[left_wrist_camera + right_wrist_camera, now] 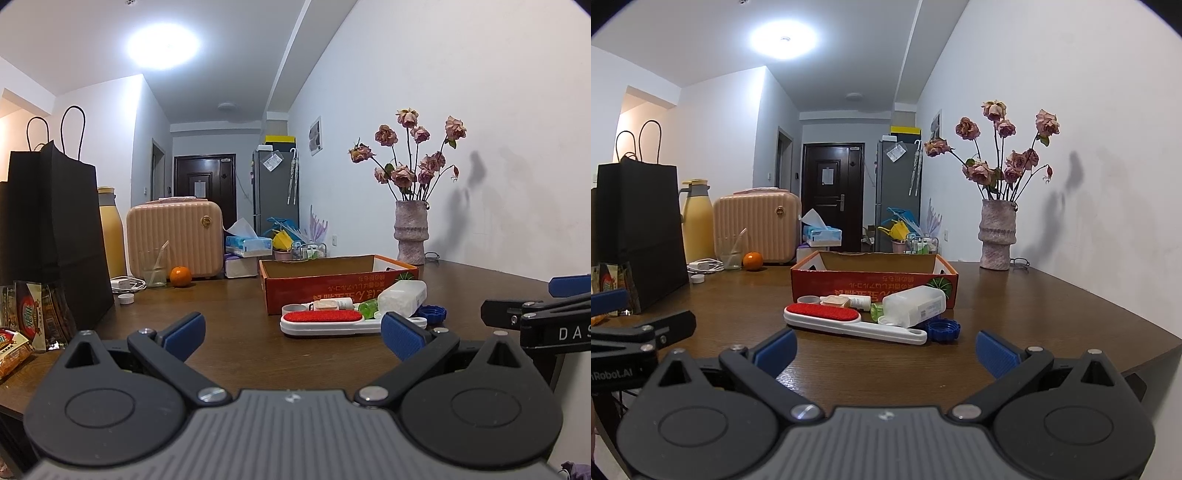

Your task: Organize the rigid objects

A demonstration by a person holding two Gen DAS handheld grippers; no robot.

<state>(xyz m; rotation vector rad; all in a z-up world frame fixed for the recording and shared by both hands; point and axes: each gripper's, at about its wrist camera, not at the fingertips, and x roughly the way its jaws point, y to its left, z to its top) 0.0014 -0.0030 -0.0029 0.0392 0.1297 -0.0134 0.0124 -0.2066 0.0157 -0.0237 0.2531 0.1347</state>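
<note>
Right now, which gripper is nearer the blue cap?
Left. The left gripper has its right fingertip almost beside the blue cap; the right gripper hangs back, with bare table between.

Left claw (293, 338) and right claw (886, 349) both gape empty.

Vase (996, 236) of dried roses (1001, 147), black bag (51, 225)

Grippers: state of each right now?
Left tool: open, holding nothing, above the table.
Right tool: open, holding nothing, short of the lint brush.
</note>
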